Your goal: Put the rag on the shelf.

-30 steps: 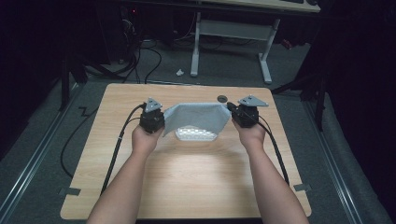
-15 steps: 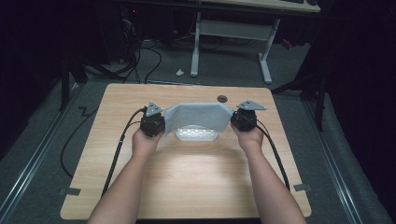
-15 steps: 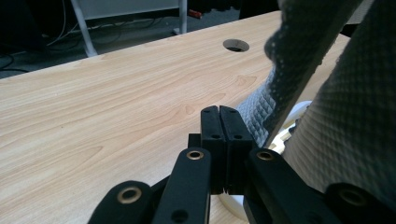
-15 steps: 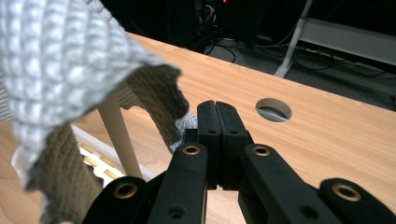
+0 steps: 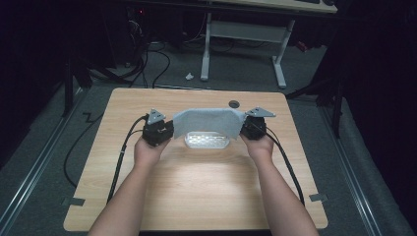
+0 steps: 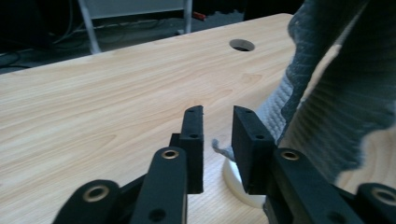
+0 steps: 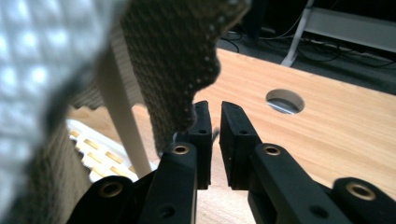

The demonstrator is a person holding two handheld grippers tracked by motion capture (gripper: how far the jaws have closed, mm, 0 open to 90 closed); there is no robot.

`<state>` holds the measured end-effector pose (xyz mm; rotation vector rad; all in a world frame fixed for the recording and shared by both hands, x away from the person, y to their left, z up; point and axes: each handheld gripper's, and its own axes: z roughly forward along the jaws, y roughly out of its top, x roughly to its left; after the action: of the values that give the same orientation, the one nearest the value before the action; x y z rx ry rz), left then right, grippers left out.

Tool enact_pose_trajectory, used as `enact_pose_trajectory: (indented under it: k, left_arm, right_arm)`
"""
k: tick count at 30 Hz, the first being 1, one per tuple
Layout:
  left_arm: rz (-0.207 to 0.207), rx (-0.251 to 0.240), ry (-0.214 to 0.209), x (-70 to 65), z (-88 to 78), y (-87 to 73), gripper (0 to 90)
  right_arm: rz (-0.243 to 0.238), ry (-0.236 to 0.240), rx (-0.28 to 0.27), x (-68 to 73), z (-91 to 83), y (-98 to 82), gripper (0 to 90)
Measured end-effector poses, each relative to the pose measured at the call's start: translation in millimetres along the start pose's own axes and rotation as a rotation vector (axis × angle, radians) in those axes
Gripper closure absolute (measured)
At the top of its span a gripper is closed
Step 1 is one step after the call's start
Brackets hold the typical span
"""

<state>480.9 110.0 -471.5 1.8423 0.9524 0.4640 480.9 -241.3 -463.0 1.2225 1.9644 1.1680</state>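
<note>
A person at a wooden table (image 5: 196, 196) holds a grey cloth (image 5: 206, 120) stretched between two hand-held grippers, just above a white slotted tray (image 5: 207, 141) that lies near the table's middle. The left gripper (image 5: 164, 130) grips the cloth's left edge; in the left gripper view its jaws stand slightly apart with a wisp of grey fabric (image 6: 219, 148) caught between them, the rest of the cloth hanging to the right. The right gripper (image 5: 248, 127) has the right edge; in the right gripper view its jaws sit nearly together, a corner of the cloth (image 7: 182, 70) draped against the left jaw, though whether fabric is pinched between them cannot be told. Compared with a second ago, the cloth has been pulled flatter and wider, the two hands have drawn farther apart, and the span has shifted toward the table's far edge, close to the round cable hole (image 5: 234, 103). The tray has stayed put.
</note>
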Motion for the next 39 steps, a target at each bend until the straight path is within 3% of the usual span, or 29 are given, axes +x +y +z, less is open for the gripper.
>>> enact_pose_trajectory:
  k: [9, 16, 20, 28, 32, 34, 37, 39]
  left_arm:
    - [-0.012, -0.024, 0.051, 9.8, -13.8, 3.7, 64.5]
    - [-0.019, -0.032, 0.074, 17.4, -26.9, 1.9, 61.3]
    - [-0.034, -0.038, 0.084, 20.1, -33.7, -2.3, 58.2]
    - [-0.053, -0.03, 0.097, 24.6, -50.6, -16.4, 54.8]
    - [-0.058, -0.044, 0.102, 25.6, -59.1, -21.7, 53.2]
    - [-0.06, -0.046, 0.101, 24.8, -63.7, -24.2, 52.3]
    - [-0.034, -0.039, 0.103, 19.0, -73.0, -28.9, 50.3]
    - [-0.026, -0.039, 0.096, 14.1, -79.9, -32.6, 48.6]
  right_arm:
    - [0.002, -0.04, -0.011, -10.8, -13.4, 5.6, 74.3]
    - [-0.024, -0.038, -0.008, -13.0, -22.3, 4.4, 68.5]
    - [0.007, -0.043, -0.022, -16.2, -28.9, -0.9, 66.0]
    - [-0.009, -0.05, -0.024, -17.7, -41.8, -11.9, 60.2]
    - [0.0, -0.037, -0.054, -17.7, -51.0, -15.9, 57.4]
    - [0.007, -0.028, -0.04, -17.5, -54.7, -17.2, 55.6]
    - [-0.014, -0.021, -0.032, -13.5, -63.6, -19.7, 52.5]
    - [-0.021, -0.018, -0.059, -9.7, -71.1, -23.2, 51.4]
